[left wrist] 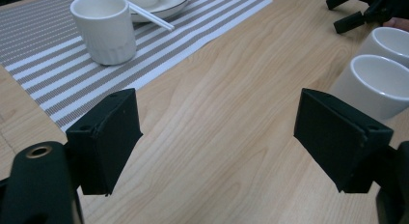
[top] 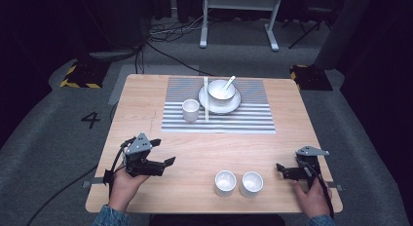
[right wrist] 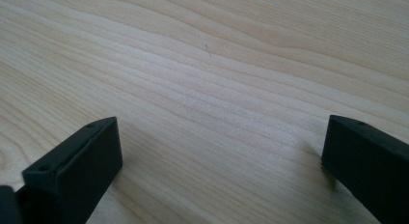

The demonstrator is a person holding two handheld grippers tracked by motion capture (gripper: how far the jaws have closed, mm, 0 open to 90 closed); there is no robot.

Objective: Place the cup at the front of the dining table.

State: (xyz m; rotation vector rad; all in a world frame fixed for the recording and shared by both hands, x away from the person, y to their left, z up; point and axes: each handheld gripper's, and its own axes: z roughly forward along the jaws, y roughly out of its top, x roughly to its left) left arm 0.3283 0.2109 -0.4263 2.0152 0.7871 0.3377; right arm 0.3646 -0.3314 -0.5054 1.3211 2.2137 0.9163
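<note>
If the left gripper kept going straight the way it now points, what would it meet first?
Probably the nearer white cup. The left gripper, jaws open and empty, points across the bare table toward the person's right, and in its own view that cup lies just ahead of its right-hand jaw. Depth is unclear, so it might pass just beside it.

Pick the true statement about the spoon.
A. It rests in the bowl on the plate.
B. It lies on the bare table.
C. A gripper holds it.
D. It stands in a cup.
A: the spoon leans inside the bowl, which sits on the plate.
</note>
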